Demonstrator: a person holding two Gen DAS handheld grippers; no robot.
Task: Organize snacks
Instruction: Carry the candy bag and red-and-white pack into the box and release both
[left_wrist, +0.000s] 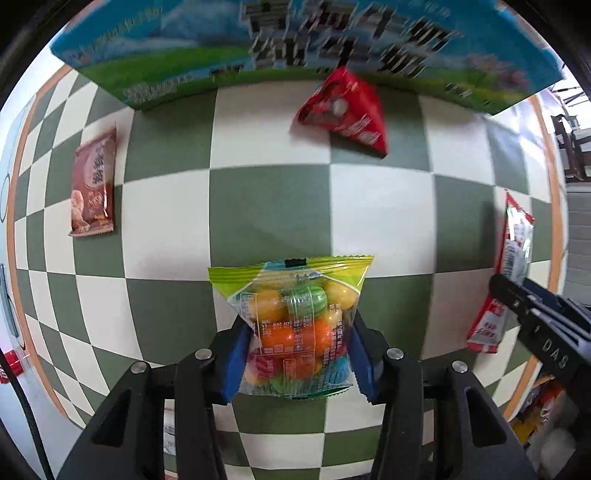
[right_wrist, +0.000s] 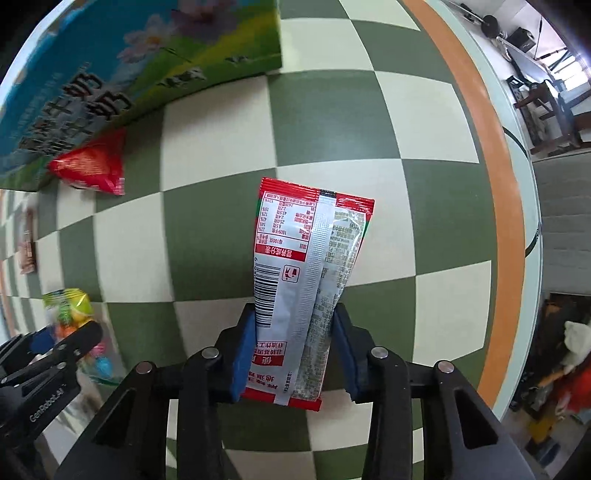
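- Clear candy bag (left_wrist: 299, 325) is clamped between the left gripper's (left_wrist: 297, 350) blue pads, long axis running to 12 o'clock.
- Red-and-white packet (right_wrist: 308, 280) is clamped likewise in the right gripper (right_wrist: 293, 354); both hang above the checkered tablecloth (right_wrist: 221, 221).
- Printed carton (left_wrist: 295, 44) lies at 12 o'clock of the left gripper, at 10 o'clock of the right.
- Judgement: the left hand looks nearer the carton.

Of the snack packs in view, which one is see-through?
The candy bag gripped in the left claw: clear film shows coloured balls inside. The brown packet, red pouch and the right claw's red-and-white packet are opaque.
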